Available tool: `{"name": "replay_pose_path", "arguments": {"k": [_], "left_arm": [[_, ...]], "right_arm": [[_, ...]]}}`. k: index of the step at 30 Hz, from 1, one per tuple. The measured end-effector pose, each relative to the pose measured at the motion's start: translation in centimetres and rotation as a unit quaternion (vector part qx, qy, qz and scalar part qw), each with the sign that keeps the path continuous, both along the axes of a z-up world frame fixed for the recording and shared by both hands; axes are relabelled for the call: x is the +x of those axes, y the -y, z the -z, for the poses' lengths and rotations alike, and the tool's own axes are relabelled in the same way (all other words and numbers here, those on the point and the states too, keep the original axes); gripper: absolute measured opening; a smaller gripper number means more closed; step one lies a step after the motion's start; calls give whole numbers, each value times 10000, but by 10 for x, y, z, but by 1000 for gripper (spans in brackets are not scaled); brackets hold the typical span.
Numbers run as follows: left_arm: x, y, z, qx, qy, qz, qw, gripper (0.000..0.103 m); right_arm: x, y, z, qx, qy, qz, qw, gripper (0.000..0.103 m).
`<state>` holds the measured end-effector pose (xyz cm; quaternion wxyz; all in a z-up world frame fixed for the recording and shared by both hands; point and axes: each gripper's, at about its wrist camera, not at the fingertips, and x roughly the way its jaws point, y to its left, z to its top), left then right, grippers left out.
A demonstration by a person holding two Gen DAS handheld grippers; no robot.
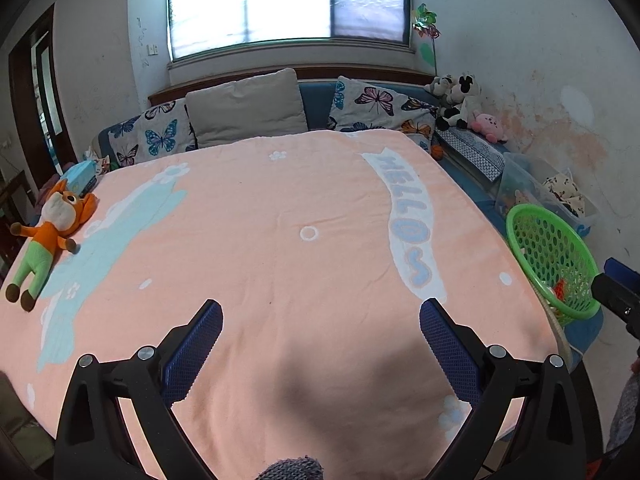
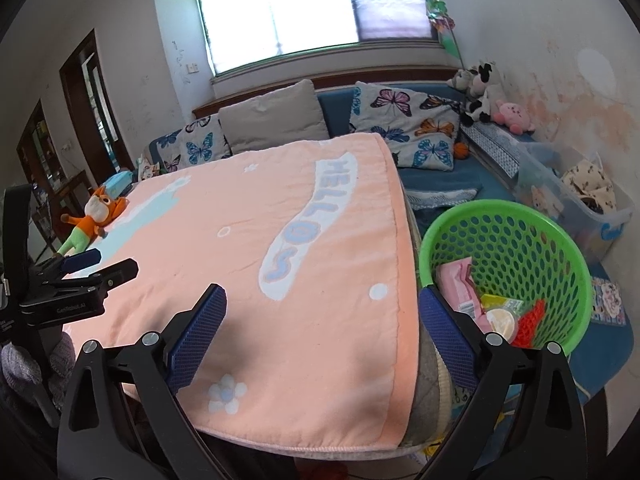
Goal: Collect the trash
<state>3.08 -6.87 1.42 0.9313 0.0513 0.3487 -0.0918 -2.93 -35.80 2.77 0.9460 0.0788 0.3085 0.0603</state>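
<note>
**Basket to the right of the right tool; no loose trash seen on the bed**

The right tool (image 2: 322,322) is held with its blue pads wide apart and nothing is gripped between them; only the peach blanket (image 2: 248,240) and the bed's right edge are framed by the gap. Its right pad sits just beside the near rim of the green basket (image 2: 568,264), which stands off the bed's right edge, lower than the blanket. Inside the basket, trash is already seen: a pink wrapper (image 2: 460,284), a yellow-green packet (image 2: 502,304), a round pale lid (image 2: 502,320) and a red net piece (image 2: 530,322).

The left tool (image 1: 320,320) is likewise held apart and empty, over the middle of the blanket's near end. From it, the basket lies well off to the right, past the blanket's edge, so the right tool is judged much the nearer for any drop.

Further out, a plush fox (image 1: 48,236) lies on the blanket's far left, long axis running roughly toward the near edge, nearer the left tool. A blue tissue box (image 1: 82,174) sits beyond it. Neither is judged to be trash. Pillows (image 1: 244,108) lie at the head.

No further trash can be made out on the blanket, so collection is judged nearly or fully done.
</note>
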Motion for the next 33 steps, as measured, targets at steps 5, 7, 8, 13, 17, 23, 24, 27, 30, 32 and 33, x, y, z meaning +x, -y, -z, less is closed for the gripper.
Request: {"name": "replay_pose_path", "arguments": {"k": [5, 7, 8, 13, 17, 23, 24, 27, 30, 32, 33], "left_arm": [[-4, -5, -1, 19, 31, -29, 10000, 96], [-7, -6, -1, 40, 44, -42, 10000, 96], [-9, -8, -1, 40, 55, -50, 10000, 96], [-14, -11, -1, 38, 93, -75, 9999, 96], [-19, -12, 1, 52, 110, -98, 9999, 96], [-22, -12, 0, -11, 179, -135, 9997, 96], [-23, -12, -1, -20, 184, -138, 9997, 96], [-23, -12, -1, -49, 219, -166, 9996, 96], [-23, -11, -1, -40, 248, -169, 9995, 96], [-24, -10, -1, -39, 269, -175, 9995, 96], [-23, -10, 0, -37, 268, -164, 9995, 96]], "right_arm": [[-5, -3, -2, -31, 20, -22, 10000, 97], [-6, -4, -3, -41, 31, -27, 10000, 97], [-7, -5, -3, -59, 31, -17, 10000, 97], [-10, -9, -5, -124, 29, -14, 9999, 97], [-12, -11, -6, -152, 32, -22, 9999, 97], [-12, -11, -6, -206, 3, 5, 9998, 98], [-12, -12, -6, -233, 0, 14, 9997, 98], [-11, -13, -5, -311, -4, 38, 9995, 98], [-10, -13, -4, -331, -9, 51, 9994, 98], [-9, -13, -4, -345, -13, 71, 9994, 98], [-9, -12, -3, -341, -22, 75, 9994, 98]]}}
